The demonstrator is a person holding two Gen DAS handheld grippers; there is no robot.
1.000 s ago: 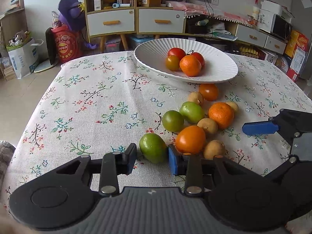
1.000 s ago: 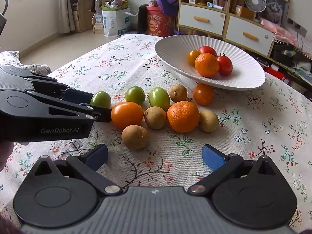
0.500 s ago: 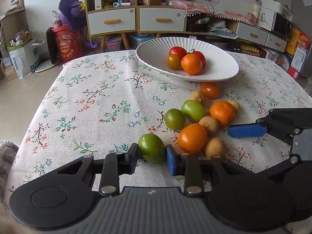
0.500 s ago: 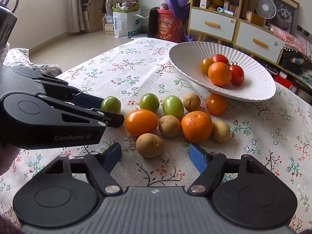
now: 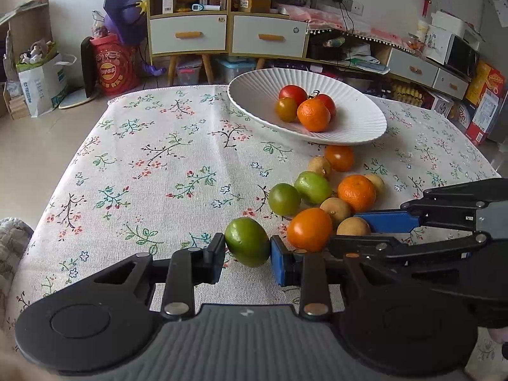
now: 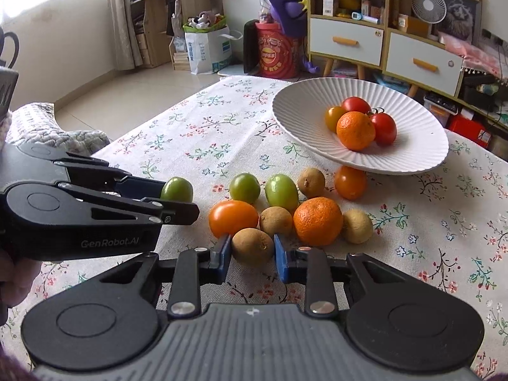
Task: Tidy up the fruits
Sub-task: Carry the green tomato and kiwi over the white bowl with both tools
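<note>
Fruit could have rolled: your left hand-held gripper [image 5: 247,254] was clamped on the green fruit [image 5: 247,242] and the right hand-held gripper [image 6: 252,257] on the brown fruit [image 6: 252,247], near the worktop's [image 5: 158,165] front edge, crowding neighbours.

Ribbed white ceramic plate [image 6: 412,158]: far right of the floral-print tablecloth [image 6: 206,139], with a dimpled orange mandarin [image 6: 355,130] in front of three small round tomatoes [image 6: 384,127].
Loose fruit cluster: on the cloth, just before the plate's near rim.
Oval green plum [image 5: 247,246]: leftmost of the cluster, between the left gripper [image 5: 247,254] fingers.
Round brown longan [image 6: 252,247]: nearest of the cluster, between the right gripper [image 6: 252,255] fingers.
Smooth orange tomato [image 6: 233,217]: left of and just behind the longan.
Wooden drawer cabinet [image 6: 384,47]: behind the table.
</note>
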